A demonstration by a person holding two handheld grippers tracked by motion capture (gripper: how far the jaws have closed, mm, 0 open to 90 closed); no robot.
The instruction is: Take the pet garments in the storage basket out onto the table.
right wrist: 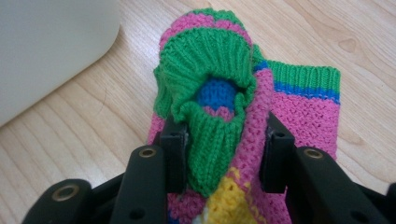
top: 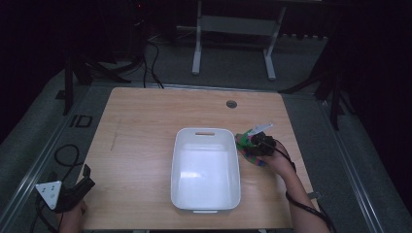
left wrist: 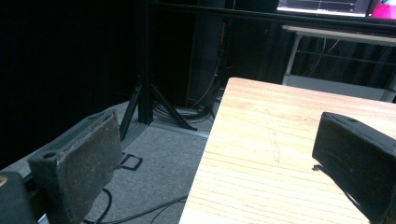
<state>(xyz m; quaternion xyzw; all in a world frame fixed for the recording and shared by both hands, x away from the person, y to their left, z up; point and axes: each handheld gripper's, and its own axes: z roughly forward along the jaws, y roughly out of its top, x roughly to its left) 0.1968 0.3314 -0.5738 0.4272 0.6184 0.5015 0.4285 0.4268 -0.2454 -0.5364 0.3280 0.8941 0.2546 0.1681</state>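
In the high view, a wooden table [top: 145, 145] carries a white plastic bin [top: 206, 167] near its middle, long side running toward the person. At about three o'clock from the bin, just beside its right wall, the right gripper [top: 250, 141] sits low over a bundle of knitted socks [top: 253, 156] in pink, green, blue and yellow that lies on the tabletop. The person's forearm reaches it from five o'clock. Far off at the table's seven o'clock corner, the left gripper [top: 86, 175] rests at the edge with its grey three-cornered plate on top, well apart from bin and socks.

In the left gripper view, the two black jaws stand wide apart with nothing between them; beyond them lie the bare left part of the table [left wrist: 280, 140] and the grey carpet [left wrist: 159, 177] beside it.

In the right gripper view, the jaws are clamped on the knitted socks [right wrist: 219, 98]: the pads press on either side of a bunched green ribbed cuff and pink knit, with a blue patch showing inside the cuff's opening. A second flat sock with a green and blue band lies under it, toward two o'clock. The bin's rounded white corner [right wrist: 51, 46] is at ten o'clock, near the socks but not touching them.
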